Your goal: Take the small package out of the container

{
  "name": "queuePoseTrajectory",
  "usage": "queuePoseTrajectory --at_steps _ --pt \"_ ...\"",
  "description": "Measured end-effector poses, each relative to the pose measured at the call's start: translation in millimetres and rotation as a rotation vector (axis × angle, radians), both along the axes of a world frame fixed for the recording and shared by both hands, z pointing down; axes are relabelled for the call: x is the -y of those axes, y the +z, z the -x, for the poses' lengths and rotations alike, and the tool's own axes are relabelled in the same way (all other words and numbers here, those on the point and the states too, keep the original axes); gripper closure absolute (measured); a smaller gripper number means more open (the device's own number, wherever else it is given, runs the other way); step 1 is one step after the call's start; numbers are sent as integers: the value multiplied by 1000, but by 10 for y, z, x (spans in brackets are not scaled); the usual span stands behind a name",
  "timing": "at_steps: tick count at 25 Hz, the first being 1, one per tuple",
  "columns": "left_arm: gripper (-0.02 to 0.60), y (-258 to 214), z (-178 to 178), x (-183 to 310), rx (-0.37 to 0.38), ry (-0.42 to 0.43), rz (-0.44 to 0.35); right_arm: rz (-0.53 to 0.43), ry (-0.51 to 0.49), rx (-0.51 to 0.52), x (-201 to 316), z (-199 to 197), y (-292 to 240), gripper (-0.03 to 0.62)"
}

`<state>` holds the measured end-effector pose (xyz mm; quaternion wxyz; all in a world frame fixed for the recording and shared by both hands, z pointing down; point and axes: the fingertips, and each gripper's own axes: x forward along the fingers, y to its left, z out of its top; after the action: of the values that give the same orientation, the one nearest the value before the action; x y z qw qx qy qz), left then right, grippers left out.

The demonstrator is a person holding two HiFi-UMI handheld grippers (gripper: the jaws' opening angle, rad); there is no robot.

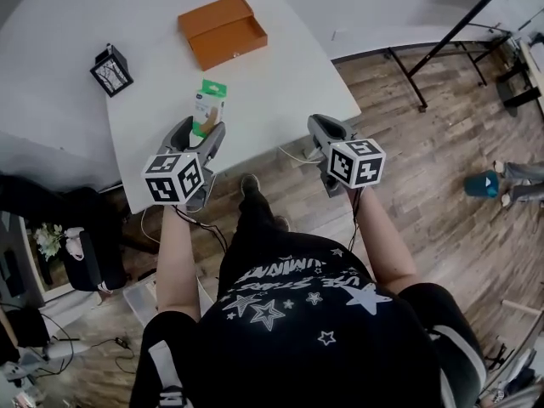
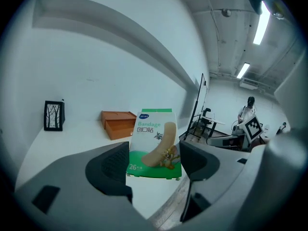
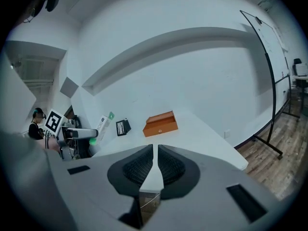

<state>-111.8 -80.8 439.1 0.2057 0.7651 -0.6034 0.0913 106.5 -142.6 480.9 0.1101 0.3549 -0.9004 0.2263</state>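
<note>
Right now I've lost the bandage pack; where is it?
Head view, left side: bandage pack clamped in the left tool above the table edge, orange box beyond.

Head view: steeply down on table (image 1: 289,92). Gripper views: low, level; all share orange box (image 1: 223,31).

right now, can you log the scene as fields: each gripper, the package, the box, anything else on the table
left gripper: shut on the bandage package, held upright between its fingers over the table
right gripper: shut, nothing between the fingers
orange box: on the white table, farther back, apart from both grippers
black frame: standing left of the box
package status: out of the box
</note>
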Motion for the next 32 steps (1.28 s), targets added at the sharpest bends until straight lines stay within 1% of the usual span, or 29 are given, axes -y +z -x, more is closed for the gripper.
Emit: queuePoseTrajectory --at_steps 4,9,17,28,32 --pt "225 197 -148 -277 -24 -19 18 2 -9 -4 -114 -34 24 534" --pt "227 312 -133 -459 -38 -58 33 13 -15 -10 -201 -63 74 536" --pt "230 337 -111 -481 -42 -86 38 11 -24 -26 -211 -114 129 537" --pt "230 382 -73 -488 -69 -76 53 15 -46 -42 -241 -11 147 537" --pt "230 404 -53 -488 -66 -70 57 13 -50 -48 -236 26 144 537"
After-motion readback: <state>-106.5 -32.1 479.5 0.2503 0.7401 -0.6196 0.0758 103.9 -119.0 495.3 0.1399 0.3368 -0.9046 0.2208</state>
